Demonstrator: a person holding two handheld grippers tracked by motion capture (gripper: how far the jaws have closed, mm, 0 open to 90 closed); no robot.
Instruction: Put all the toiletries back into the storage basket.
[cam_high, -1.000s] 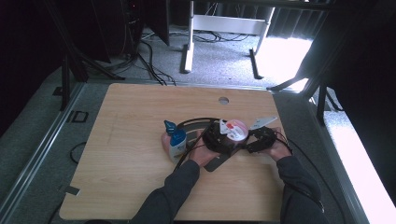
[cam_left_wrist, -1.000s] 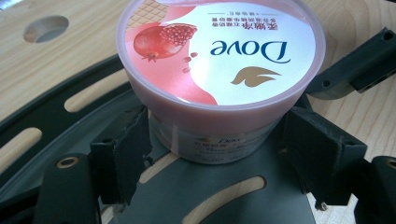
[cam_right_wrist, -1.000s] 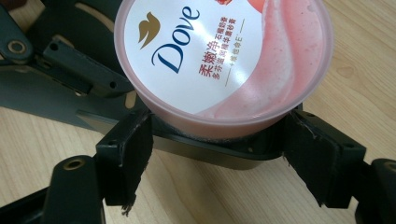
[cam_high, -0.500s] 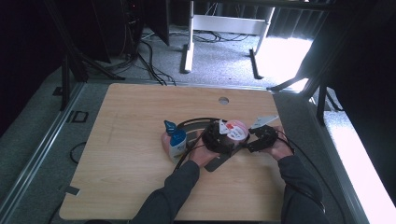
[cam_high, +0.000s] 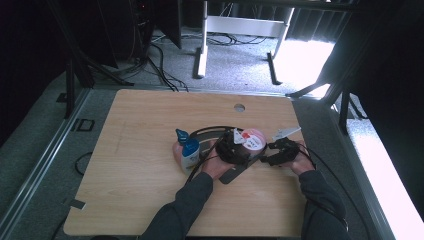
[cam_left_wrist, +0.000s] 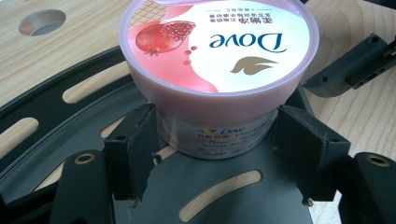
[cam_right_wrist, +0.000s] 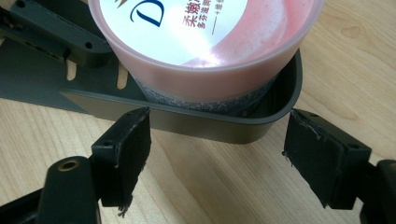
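Note:
A pink Dove tub (cam_left_wrist: 219, 56) with a pomegranate lid stands on a black slotted tray (cam_left_wrist: 93, 121). My left gripper (cam_left_wrist: 215, 135) has just been closing, and its pads (cam_left_wrist: 140, 144) now meet the tub's lower wall on both sides. From above, the left gripper (cam_high: 235, 147) sits just left of the tub (cam_high: 251, 140). My right gripper (cam_right_wrist: 217, 140) stands open before the tray's curved rim (cam_right_wrist: 224, 126), with bare wood between its jaws. In the high view the right gripper (cam_high: 274, 157) lies to the right of the tub.
A blue-capped bottle (cam_high: 190, 150) stands beside a pink item (cam_high: 176, 152) left of my left hand. A round cable hole (cam_high: 239, 107) pierces the table's far side. Cables loop around the tray. The table's right edge (cam_high: 320, 165) runs close to my right hand.

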